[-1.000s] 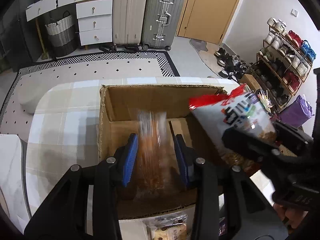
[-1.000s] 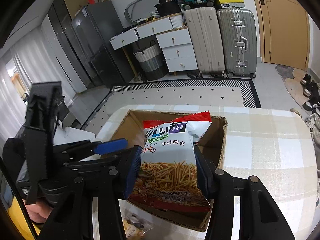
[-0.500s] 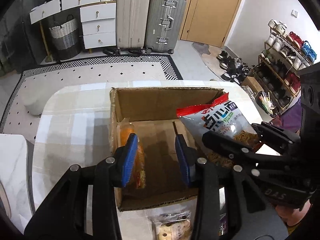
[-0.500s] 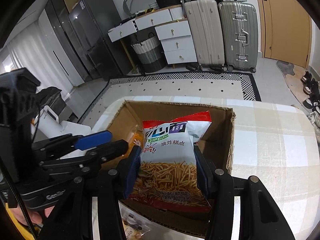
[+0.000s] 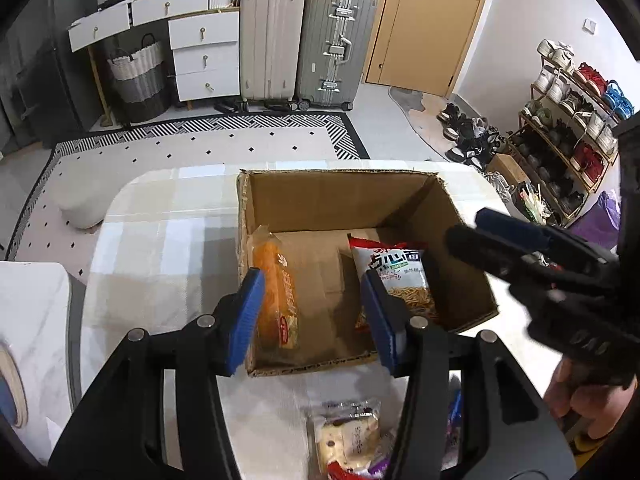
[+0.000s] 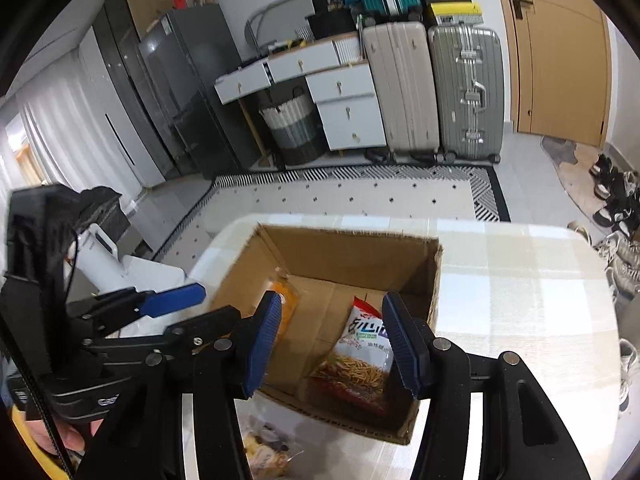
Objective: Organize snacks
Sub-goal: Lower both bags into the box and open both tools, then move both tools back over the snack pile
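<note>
An open cardboard box (image 5: 336, 196) (image 6: 344, 248) sits on the checked table. Inside, an orange snack packet (image 5: 276, 292) (image 6: 286, 298) leans against the left wall, and a white-and-red bag of fried sticks (image 5: 400, 280) (image 6: 360, 356) leans at the right. My left gripper (image 5: 312, 316) is open and empty above the box's near edge. My right gripper (image 6: 330, 340) is open and empty above the box, over the stick bag; it also shows at the right of the left wrist view (image 5: 520, 248).
More snack packets (image 5: 352, 440) (image 6: 264, 452) lie on the table in front of the box. Suitcases (image 5: 304, 36), white drawers (image 5: 200, 48) and a basket stand on the floor behind. A shoe rack (image 5: 568, 112) is at the right.
My left gripper let go of the orange packet, which now leans in the box. My right gripper opened and dropped the stick bag into the box. Both grippers have pulled back.
</note>
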Available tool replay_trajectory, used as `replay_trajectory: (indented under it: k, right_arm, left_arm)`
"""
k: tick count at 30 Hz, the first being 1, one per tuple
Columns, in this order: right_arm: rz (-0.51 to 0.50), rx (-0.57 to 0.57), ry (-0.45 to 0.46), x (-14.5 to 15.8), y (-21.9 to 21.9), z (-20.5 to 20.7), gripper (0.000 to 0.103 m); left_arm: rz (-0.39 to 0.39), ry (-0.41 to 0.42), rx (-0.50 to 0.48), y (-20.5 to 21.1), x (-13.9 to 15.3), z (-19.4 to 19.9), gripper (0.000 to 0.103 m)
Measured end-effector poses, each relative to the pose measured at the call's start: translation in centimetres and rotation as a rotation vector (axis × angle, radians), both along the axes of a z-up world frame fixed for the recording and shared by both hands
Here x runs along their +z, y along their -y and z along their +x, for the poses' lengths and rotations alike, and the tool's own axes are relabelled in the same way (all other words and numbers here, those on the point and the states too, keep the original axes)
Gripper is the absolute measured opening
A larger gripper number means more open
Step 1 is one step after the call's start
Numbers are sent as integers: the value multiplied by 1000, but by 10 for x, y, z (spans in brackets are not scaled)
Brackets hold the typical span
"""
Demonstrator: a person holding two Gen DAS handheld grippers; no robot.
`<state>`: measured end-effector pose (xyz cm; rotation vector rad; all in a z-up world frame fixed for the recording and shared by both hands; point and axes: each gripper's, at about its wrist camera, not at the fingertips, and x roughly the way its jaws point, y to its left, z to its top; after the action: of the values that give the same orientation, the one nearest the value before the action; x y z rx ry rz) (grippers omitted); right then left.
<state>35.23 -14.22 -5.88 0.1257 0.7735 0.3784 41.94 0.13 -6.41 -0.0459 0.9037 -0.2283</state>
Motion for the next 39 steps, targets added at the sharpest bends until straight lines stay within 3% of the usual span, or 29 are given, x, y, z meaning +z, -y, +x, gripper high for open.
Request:
replay_trajectory:
  k: [3,7,12,15,18,22,25,29,33,39]
  right_arm:
    - [15,5,41,21,3,-22,55]
    - [41,5,100,50,7,-60,67]
    - [52,13,183,81,10,-116,68]
    - [68,5,226,94,13,-152,77]
    - [96,-1,255,103,17,-186,77]
    - [110,-9,298,112,22,-229,90]
    - [99,-23,349,117,25,-270,93]
    - [117,-28,380,114,29,-310,98]
    - [81,-30,427,104,31,-347,102]
    - [33,-45,437,80,30,-377,103]
  left_arm:
    - [-9,31,9,-2,15,-22,59]
    - [-17,77,17,-5,37,-53,77]
    - [-38,133,24,-11,64,-103,80]
    - [-40,166,27,-14,78,-135,80]
    - [-48,191,27,-18,93,-167,81]
    - [-56,231,31,-26,107,-213,83]
    - [-56,248,28,-30,114,-246,84]
    - [-68,283,54,-41,116,-296,87]
    - [-77,307,63,-47,106,-344,102]
    - [-52,309,7,-55,69,-404,102]
